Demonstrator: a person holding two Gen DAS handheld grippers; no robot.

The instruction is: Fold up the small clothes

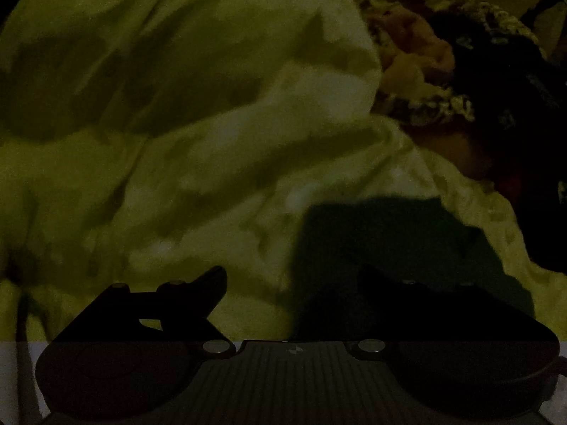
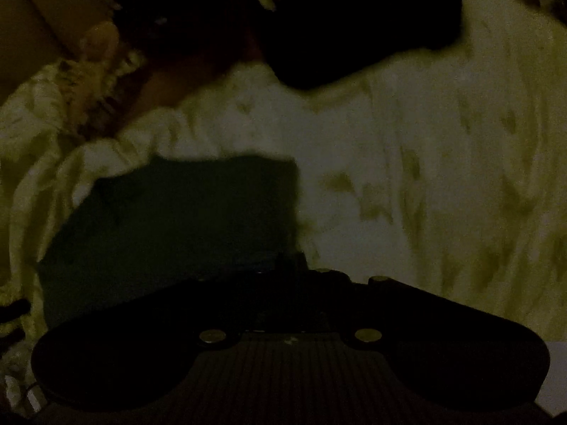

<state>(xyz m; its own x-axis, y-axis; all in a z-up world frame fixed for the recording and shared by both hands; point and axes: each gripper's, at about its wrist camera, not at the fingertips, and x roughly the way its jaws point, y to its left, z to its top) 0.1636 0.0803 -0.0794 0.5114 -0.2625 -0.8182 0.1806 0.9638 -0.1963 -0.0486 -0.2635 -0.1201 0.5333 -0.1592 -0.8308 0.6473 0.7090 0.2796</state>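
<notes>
The scene is very dark. A dark green folded garment (image 1: pixel 397 241) lies on a pale yellow-green crumpled sheet (image 1: pixel 177 141); it also shows in the right wrist view (image 2: pixel 177 219). My left gripper (image 1: pixel 294 279) is low over the sheet, its left finger (image 1: pixel 209 283) on the sheet and its right finger lost against the dark garment. My right gripper (image 2: pixel 294 265) sits at the garment's near right corner; its fingers are too dark to make out.
A pile of patterned and dark clothes (image 1: pixel 460 71) lies at the sheet's far right; in the right wrist view it is at the top (image 2: pixel 336 24). The pale sheet (image 2: pixel 443 159) spreads to the right there.
</notes>
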